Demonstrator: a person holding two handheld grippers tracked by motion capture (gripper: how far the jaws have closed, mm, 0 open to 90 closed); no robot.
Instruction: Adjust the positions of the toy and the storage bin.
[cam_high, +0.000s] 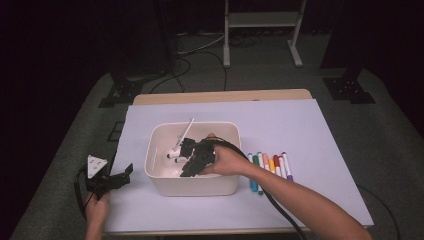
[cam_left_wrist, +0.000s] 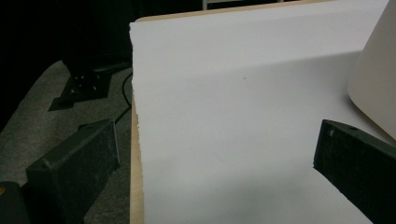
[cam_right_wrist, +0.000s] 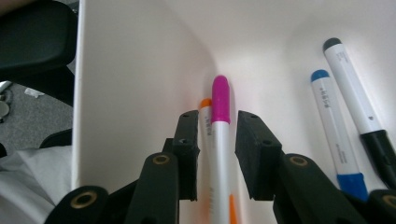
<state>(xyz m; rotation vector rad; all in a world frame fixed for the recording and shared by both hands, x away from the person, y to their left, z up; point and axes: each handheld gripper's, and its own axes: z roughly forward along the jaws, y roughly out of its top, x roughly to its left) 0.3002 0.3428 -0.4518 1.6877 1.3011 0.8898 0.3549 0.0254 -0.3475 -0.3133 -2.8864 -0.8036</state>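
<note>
A white bin stands mid-table. My right gripper reaches down into it. In the right gripper view its jaws sit on either side of a magenta-capped marker lying along the bin wall, with a thin gap on each side, so the right gripper is open. An orange-capped marker lies just behind it against the wall. A blue-capped marker and a black-capped marker lie to the right. My left gripper rests open at the table's left edge, holding nothing.
Several coloured markers lie in a row on the white sheet right of the bin. A white marker leans on the bin's far rim. The left gripper faces bare sheet, with the bin's side at its right.
</note>
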